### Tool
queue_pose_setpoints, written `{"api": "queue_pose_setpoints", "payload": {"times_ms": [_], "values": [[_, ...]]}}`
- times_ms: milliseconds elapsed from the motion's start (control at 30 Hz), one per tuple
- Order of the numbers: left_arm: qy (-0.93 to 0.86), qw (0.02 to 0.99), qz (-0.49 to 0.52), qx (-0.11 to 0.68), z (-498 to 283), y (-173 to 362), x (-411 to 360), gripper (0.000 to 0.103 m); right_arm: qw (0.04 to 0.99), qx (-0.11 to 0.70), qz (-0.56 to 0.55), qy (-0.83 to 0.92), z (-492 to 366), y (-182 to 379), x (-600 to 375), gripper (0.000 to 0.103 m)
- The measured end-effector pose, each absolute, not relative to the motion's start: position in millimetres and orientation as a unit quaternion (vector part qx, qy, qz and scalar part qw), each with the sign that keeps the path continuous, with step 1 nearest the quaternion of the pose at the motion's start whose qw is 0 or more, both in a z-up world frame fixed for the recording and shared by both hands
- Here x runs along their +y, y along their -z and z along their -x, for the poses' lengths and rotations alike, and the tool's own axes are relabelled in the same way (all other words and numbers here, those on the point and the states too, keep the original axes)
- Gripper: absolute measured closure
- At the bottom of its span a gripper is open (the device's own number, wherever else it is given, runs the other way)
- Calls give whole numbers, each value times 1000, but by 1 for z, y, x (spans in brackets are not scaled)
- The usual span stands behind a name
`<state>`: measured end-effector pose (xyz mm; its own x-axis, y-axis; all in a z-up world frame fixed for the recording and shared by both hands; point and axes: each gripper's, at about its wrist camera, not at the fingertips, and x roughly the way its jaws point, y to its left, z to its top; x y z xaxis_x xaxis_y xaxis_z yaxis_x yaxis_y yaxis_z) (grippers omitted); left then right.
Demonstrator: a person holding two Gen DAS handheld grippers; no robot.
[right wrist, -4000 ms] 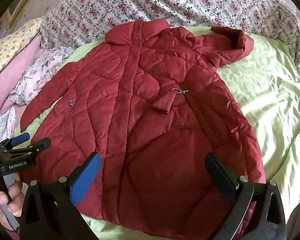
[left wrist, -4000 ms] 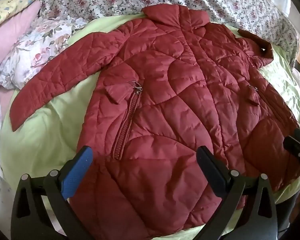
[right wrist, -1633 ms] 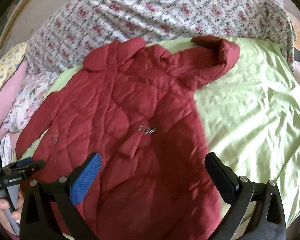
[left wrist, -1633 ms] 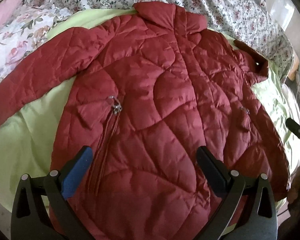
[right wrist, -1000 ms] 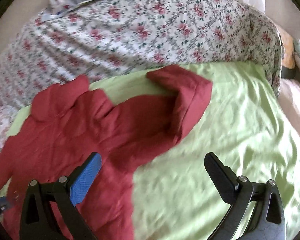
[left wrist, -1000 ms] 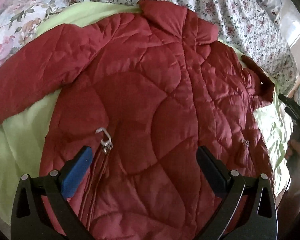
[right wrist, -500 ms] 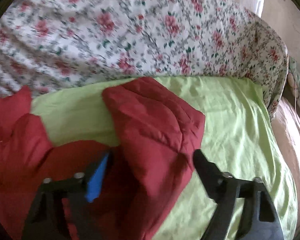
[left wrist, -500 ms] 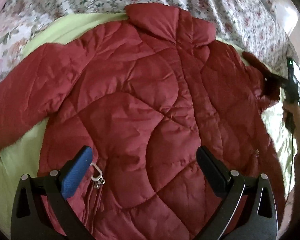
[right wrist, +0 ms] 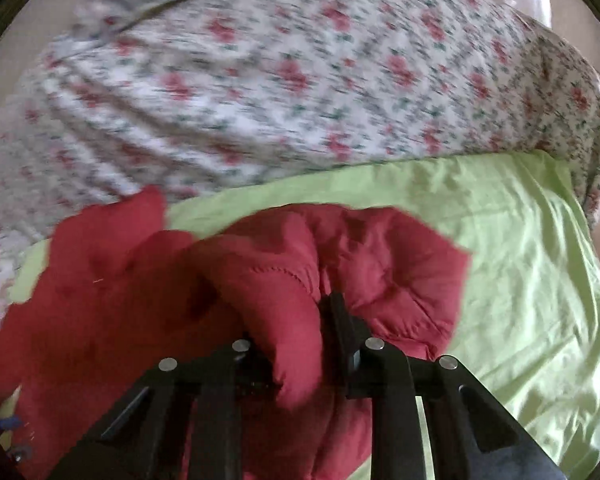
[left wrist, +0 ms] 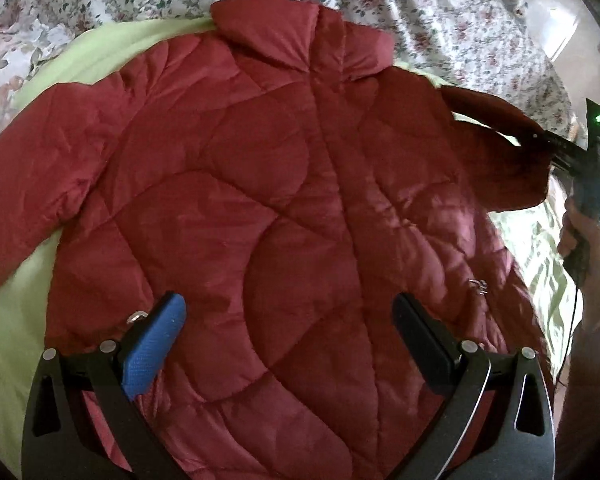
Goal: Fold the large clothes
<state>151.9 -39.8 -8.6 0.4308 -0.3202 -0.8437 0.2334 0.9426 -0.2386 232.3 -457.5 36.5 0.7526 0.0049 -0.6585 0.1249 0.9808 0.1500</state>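
Red quilted coat [left wrist: 284, 208]: we see it spread flat on the bed, collar toward the far side, filling most of the left wrist view.
Left sleeve [left wrist: 32, 184]: it stretches out to the left edge, lying on the green sheet [left wrist: 4, 344].
Left hand-held gripper [left wrist: 288, 320]: we hold it above the coat's lower body, jaws wide apart with nothing between them, so it is released; a blue pad [left wrist: 152, 348] faces inward on the left finger.
Zip pull [left wrist: 478, 286]: a small metal piece shows on the right side of the coat front.
Right sleeve [right wrist: 340, 272]: it is bunched up and lifted a little off the sheet at the right side of the bed.
Right hand-held gripper [right wrist: 296, 344]: its jaws are closing and already pinch a fold of the right sleeve between the pads.
Our hand [left wrist: 580, 232]: at the far right it grips the handle of that tool.
Floral bedding [right wrist: 284, 72]: it is heaped along the far side of the bed, blurred in the right wrist view.
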Motion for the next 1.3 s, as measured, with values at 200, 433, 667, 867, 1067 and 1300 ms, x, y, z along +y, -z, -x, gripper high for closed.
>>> {"api": "queue_pose_setpoints", "payload": {"times_ms": [200, 433, 667, 867, 1067, 1300], "values": [[178, 841, 58, 508, -145, 4, -35, 0, 930, 344, -98, -85, -200, -36, -392, 83], [183, 836, 90, 510, -146, 5, -19, 0, 911, 376, -44, -165, -186, -10, -320, 83], [193, 826, 121, 516, -158, 8, -4, 0, 874, 406, 16, -268, -183, 10, -283, 82], [212, 808, 146, 529, -193, 14, -4, 0, 858, 400, 22, -322, -171, 24, -282, 82], [251, 784, 170, 542, -224, 17, -23, 0, 854, 383, 2, -353, -164, 20, -296, 82], [287, 756, 210, 550, -251, 26, -40, 0, 840, 404, 64, -356, -162, 37, -279, 82]]}}
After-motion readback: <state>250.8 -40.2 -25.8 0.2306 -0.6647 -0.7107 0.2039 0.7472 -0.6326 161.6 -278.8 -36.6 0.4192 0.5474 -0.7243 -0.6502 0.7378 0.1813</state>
